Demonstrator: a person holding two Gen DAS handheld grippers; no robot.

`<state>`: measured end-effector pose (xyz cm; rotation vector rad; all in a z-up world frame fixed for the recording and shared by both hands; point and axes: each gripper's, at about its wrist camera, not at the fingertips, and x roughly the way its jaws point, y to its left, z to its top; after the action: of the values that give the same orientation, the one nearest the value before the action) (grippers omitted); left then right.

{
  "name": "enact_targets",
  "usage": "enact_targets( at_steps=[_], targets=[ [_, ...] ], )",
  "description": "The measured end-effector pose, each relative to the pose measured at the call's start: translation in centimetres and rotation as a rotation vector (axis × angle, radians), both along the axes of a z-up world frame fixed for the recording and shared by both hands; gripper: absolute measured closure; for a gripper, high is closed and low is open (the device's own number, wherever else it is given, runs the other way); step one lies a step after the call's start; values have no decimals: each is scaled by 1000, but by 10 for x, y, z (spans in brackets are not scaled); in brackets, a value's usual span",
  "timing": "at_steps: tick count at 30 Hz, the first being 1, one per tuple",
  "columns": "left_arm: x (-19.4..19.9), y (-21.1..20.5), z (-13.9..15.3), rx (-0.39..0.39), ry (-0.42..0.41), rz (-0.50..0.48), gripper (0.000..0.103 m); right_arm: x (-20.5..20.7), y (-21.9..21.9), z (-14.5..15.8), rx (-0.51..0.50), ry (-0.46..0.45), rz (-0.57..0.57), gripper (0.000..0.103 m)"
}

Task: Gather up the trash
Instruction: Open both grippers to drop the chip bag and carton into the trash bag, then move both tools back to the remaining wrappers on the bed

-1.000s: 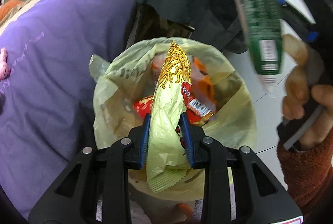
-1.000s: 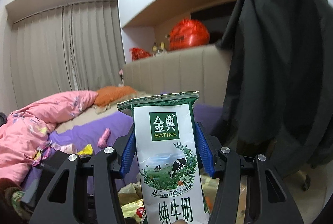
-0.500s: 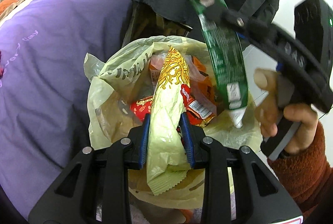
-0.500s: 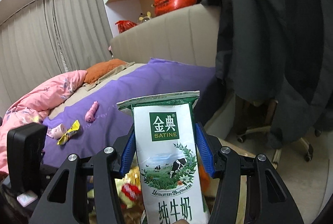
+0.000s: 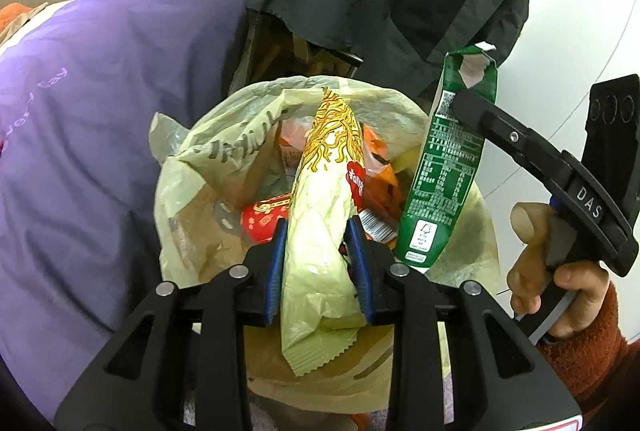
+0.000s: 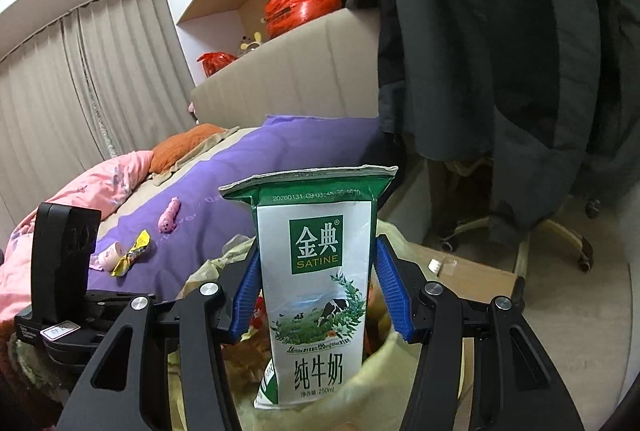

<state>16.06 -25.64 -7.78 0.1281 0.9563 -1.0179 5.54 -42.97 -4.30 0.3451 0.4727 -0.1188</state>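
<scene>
Left wrist view has the left gripper (image 5: 316, 271) jaws clamped on a snack wrapper (image 5: 320, 231) over the trash bag (image 5: 192, 199), right gripper (image 6: 316, 295) pinching the milk carton (image 6: 316, 271) just above it, probably ready to drop both in.

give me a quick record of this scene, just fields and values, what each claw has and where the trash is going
left claw: shut on snack wrapper, over the bag
right claw: milk pouch between its pads, lower end at the bag's rim
bin bag: yellowish, open, holds red and orange wrappers
bed: purple cover; yellow wrapper and pink toy lie on it
</scene>
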Motion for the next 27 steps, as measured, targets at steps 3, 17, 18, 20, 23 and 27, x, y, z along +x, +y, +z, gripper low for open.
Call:
enact_targets(
  at_steps=[3, 17, 18, 20, 23, 27],
  targets=[
    [1, 3, 1, -15, 20, 6, 45, -5, -2, -4, 54, 22, 23, 49],
    [0, 108, 61, -89, -139, 353, 31, -24, 42, 25, -35, -4, 84, 38],
    [0, 117, 63, -91, -153, 370, 31, -22, 53, 32, -37, -9, 118, 38],
    [0, 141, 71, -97, -193, 427, 31, -17, 67, 39, -49, -4, 163, 38],
    [7, 181, 78, -106, -232, 513, 31, -11, 96, 49, -106, -17, 207, 38],
    [15, 247, 73, -104, -271, 632, 31, -1, 132, 62, -128, -23, 250, 38]
  ],
)
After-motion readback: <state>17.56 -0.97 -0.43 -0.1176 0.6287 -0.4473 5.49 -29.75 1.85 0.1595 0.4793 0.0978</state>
